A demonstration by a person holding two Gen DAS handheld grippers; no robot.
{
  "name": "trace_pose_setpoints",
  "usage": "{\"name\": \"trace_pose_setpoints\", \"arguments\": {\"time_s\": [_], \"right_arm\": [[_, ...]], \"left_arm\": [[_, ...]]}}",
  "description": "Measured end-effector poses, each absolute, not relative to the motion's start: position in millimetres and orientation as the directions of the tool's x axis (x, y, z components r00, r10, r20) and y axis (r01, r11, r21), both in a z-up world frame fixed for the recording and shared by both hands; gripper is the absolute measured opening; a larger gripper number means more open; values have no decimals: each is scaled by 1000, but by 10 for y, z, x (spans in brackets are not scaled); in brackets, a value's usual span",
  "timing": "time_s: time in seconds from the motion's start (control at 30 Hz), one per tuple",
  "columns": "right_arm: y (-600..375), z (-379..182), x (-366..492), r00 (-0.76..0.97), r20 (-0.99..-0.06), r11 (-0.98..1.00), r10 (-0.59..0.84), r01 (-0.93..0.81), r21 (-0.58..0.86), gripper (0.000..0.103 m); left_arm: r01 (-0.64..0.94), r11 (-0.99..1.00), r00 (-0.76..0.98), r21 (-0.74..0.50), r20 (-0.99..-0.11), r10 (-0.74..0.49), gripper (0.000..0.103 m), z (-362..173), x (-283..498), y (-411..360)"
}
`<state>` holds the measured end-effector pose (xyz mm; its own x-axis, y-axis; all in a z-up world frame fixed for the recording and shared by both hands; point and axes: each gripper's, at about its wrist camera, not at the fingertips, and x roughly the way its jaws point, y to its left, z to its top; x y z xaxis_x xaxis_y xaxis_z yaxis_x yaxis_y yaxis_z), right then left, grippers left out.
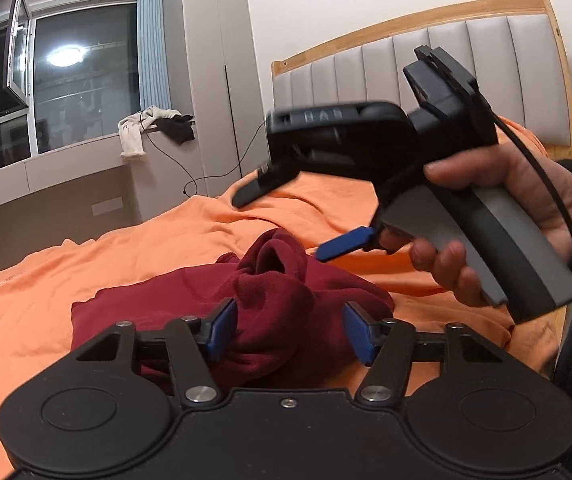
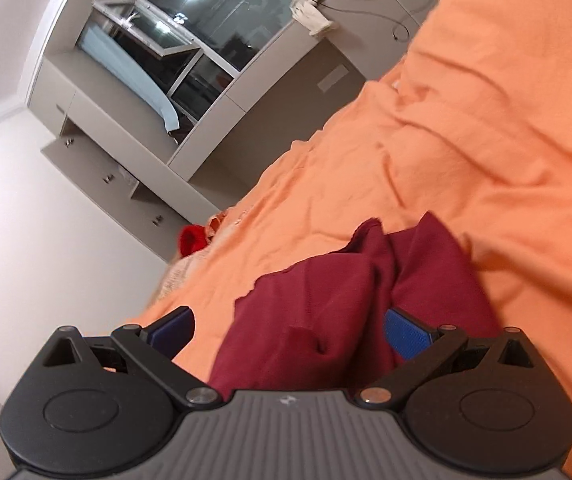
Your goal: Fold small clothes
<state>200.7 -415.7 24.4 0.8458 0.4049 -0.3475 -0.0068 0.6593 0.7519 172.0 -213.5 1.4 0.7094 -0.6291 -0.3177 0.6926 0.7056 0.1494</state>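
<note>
A dark red garment point(image 1: 286, 304) lies crumpled on the orange bedsheet point(image 1: 86, 264). My left gripper point(image 1: 287, 330) is open, its blue pads point(image 1: 222, 332) on either side of a raised fold of the garment. In the left wrist view my right gripper point(image 1: 282, 224) is held in a hand above the garment, tilted, jaws apart. In the right wrist view the right gripper point(image 2: 289, 330) is open over the garment point(image 2: 345, 312), with cloth lying between its blue pads point(image 2: 407, 334).
A padded headboard with a wooden frame point(image 1: 425, 52) stands behind the bed. A window ledge holds white and black clothes point(image 1: 150, 128) with a cable. A red item point(image 2: 192, 238) lies at the bed's far edge. Grey cabinets point(image 2: 126, 176) line the wall.
</note>
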Motion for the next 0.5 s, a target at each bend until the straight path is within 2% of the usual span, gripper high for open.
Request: {"name": "trace_pose_setpoints", "arguments": {"time_s": [0.1,0.2,0.4,0.47,0.5], "right_arm": [[-4166,176,2088,822,-380,623,424,40,782,103],[-4193,92,2108,818,-356,572,451,41,819,101],[-4193,44,2145,815,-382,584,436,67,809,68],[-4153,24,2170,807,-411,609,425,81,789,47],[-4121,23,2184,803,-429,634,413,85,768,40]], "left_arm": [[683,716,718,142,-312,-623,43,12,1734,-2107],[686,717,713,120,-307,-631,34,24,1747,-2079],[704,694,697,148,-326,-638,21,-13,1688,-2095],[705,691,698,156,-326,-638,20,-27,1682,-2105],[705,691,698,158,-326,-638,19,-36,1666,-2105]]}}
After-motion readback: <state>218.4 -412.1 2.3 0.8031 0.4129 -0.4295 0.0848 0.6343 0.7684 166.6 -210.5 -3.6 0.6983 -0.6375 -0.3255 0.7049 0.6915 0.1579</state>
